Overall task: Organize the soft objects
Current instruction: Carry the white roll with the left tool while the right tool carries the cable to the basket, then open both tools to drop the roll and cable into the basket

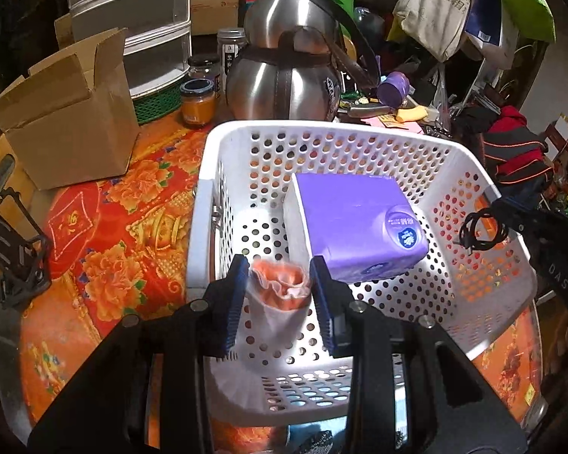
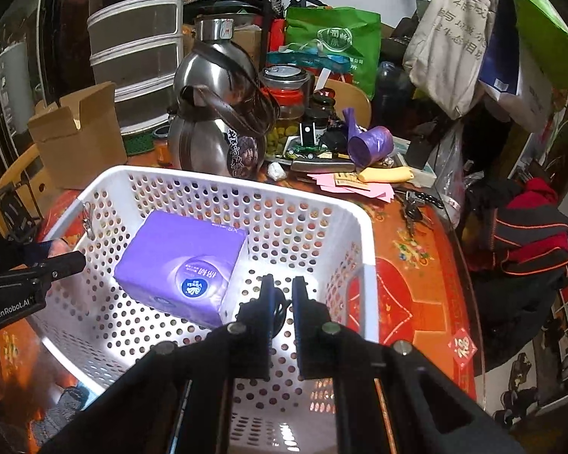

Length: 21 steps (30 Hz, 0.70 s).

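Tissue pack [image 1: 356,227] already in white basket [image 1: 359,128]. Left gripper [image 1: 278,287] clamps sock [image 1: 280,295] over basket; right gripper [image 2: 282,302] pinches black cord [image 1: 482,232]. Both still undropped.

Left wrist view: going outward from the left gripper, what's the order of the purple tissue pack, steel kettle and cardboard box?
1. Purple tissue pack, in the basket, just ahead and right of the left gripper.
2. Cardboard box, far left.
3. Steel kettle, behind the basket; nearly tied with the box.
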Available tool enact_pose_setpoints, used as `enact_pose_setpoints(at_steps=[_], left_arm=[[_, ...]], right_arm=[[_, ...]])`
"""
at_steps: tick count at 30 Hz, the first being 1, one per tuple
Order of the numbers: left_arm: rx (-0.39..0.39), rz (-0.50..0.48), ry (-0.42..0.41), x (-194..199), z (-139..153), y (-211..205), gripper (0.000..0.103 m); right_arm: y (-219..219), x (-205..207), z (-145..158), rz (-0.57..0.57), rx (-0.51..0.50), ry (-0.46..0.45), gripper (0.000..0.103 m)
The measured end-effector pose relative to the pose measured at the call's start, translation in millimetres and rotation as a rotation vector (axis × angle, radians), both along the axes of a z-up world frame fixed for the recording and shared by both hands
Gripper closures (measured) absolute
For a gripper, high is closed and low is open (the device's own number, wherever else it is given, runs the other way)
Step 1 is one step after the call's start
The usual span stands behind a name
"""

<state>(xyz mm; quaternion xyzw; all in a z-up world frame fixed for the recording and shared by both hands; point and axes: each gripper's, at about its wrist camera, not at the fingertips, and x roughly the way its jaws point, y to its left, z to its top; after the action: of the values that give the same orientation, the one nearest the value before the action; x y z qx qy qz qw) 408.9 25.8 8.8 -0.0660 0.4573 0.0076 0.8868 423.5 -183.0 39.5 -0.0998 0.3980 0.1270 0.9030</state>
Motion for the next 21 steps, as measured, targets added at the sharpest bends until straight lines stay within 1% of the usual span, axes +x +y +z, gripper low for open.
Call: enact_pose_setpoints(at_steps=[3, 4, 6, 7, 8, 9, 10, 11, 12, 14, 16, 19, 21], left_arm=[[0.013, 0.000, -0.008, 0.0, -0.9, -1.8, 0.072], [0.001, -0.003, -0.008, -0.2, -0.4, -1.3, 0.071], [-0.019, -0.007, -0.014, -1.7, 1.8, 0.1, 0.066], [-0.024, -0.010, -0.023, -3.0, 3.6, 0.7, 0.064], [-0.024, -0.012, -0.038, -5.4, 6.6, 1.1, 0.056], [-0.009, -0.005, -0.055, -8.6, 10.2, 1.5, 0.049], [-0.015, -0.011, -0.068, -10.6, 12.4, 1.6, 0.044], [-0.018, -0.013, -0.083, -14.1, 16.0, 1.6, 0.038], [-0.018, -0.015, -0.092, -16.0, 18.6, 1.4, 0.036], [-0.002, -0.010, -0.119, -21.9, 25.8, 0.3, 0.025], [0.005, -0.009, -0.144, -27.0, 32.0, -0.5, 0.021], [-0.010, -0.007, -0.155, -34.2, 36.5, 0.7, 0.021], [-0.005, -0.006, -0.158, -37.7, 37.3, 0.3, 0.020]], right_arm=[[4.1, 0.7, -5.5, 0.002, -0.023, -0.002, 0.095], [4.3, 1.6, -6.3, 0.000, -0.023, 0.000, 0.095], [3.2, 2.7, -6.9, -0.006, -0.008, 0.004, 0.095], [1.0, 2.4, -5.7, -0.013, 0.015, 0.002, 0.095], [-0.4, 1.6, -4.2, -0.012, 0.036, 0.000, 0.090], [-2.0, 0.8, -2.7, -0.013, 0.050, -0.002, 0.074], [-4.0, -0.5, -0.4, -0.021, 0.063, -0.008, 0.061], [-5.8, -2.7, 2.1, -0.030, 0.069, -0.023, 0.039], [-6.4, -4.0, 4.7, -0.032, 0.066, -0.037, 0.032], [-7.3, -7.8, 8.2, -0.028, 0.066, -0.051, 0.032], [-8.8, -8.3, 10.3, -0.034, 0.067, -0.043, 0.032], [-11.6, -11.0, 13.7, -0.037, 0.077, -0.052, 0.032], [-13.0, -12.6, 14.2, -0.038, 0.076, -0.053, 0.032]])
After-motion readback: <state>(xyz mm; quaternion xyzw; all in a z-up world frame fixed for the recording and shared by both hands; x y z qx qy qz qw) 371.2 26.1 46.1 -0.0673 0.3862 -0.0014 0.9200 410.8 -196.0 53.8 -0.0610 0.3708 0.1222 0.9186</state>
